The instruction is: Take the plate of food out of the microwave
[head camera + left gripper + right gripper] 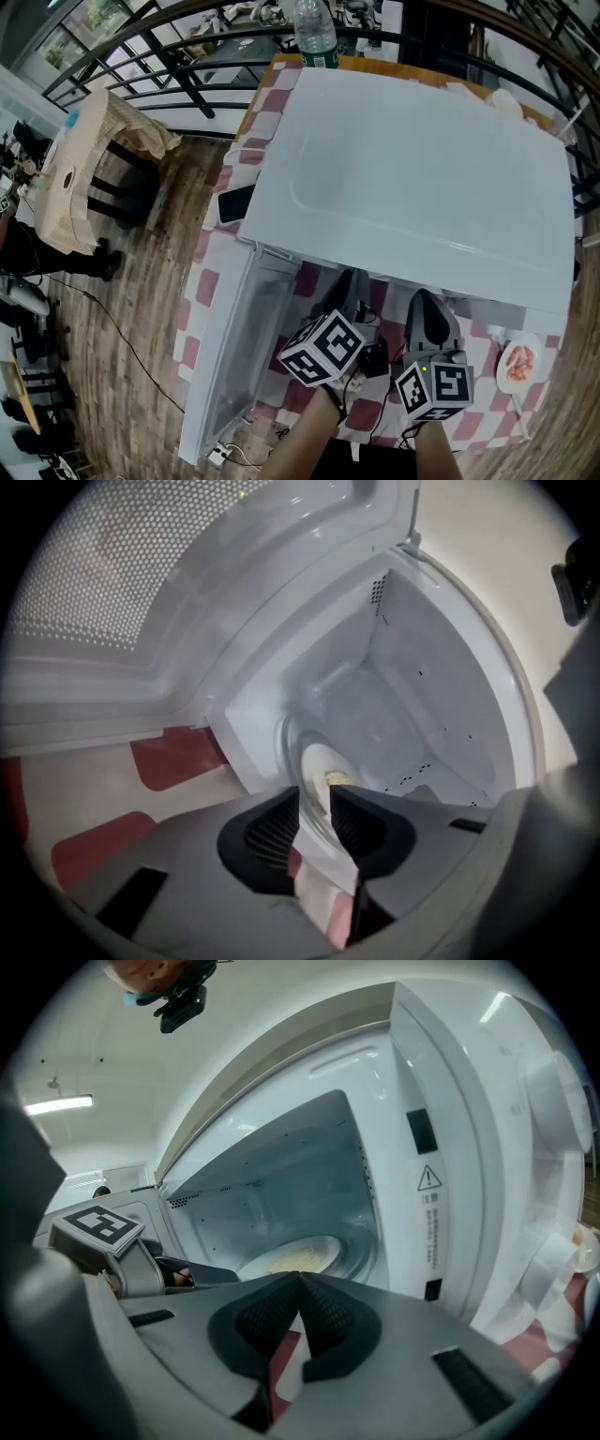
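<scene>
The white microwave (412, 178) stands on a red-and-white checked cloth with its door (234, 347) swung open to the left. Inside, on the glass turntable, lies a pale plate (295, 1258) with yellowish food (339, 779). My left gripper (315, 794) points into the cavity, open, with a clear gap between its pads. The plate (319, 761) shows through that gap, just beyond the tips. My right gripper (300, 1277) is shut with nothing in it and hangs in front of the opening, right of the left gripper. The head view hides the plate under the microwave's top.
A small dish of red food (518, 364) sits on the cloth to the right of the microwave, and a dark phone (236, 202) lies at its left. A water bottle (317, 33) stands behind it. A stool draped in cloth (84, 169) stands on the wooden floor at the left.
</scene>
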The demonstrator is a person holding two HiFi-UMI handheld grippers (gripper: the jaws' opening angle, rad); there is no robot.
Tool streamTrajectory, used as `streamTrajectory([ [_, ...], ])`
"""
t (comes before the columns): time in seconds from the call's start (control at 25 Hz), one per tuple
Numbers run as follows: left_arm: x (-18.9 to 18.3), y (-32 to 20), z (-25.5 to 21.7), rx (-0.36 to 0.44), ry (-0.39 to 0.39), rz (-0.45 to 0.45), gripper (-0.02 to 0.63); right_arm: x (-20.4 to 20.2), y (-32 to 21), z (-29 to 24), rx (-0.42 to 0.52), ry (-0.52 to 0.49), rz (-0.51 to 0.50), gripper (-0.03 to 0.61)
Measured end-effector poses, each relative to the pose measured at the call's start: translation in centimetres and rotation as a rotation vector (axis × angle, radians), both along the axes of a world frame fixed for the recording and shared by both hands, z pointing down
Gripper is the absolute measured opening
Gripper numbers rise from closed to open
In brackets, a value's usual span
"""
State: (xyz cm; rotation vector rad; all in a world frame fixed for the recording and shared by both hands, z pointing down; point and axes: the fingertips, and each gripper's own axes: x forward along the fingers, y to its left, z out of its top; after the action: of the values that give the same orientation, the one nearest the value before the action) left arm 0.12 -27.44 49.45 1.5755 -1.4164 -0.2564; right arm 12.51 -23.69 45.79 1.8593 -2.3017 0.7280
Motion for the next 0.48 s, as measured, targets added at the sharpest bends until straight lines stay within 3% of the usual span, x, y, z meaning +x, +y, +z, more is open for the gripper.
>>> streamTrajectory([
  [0.48,0.03,-0.66,0.62,-0.020,0.018,-0.011,0.132,0.57,-0.13,0.36,-0.008,0.002,0.012,-0.005],
])
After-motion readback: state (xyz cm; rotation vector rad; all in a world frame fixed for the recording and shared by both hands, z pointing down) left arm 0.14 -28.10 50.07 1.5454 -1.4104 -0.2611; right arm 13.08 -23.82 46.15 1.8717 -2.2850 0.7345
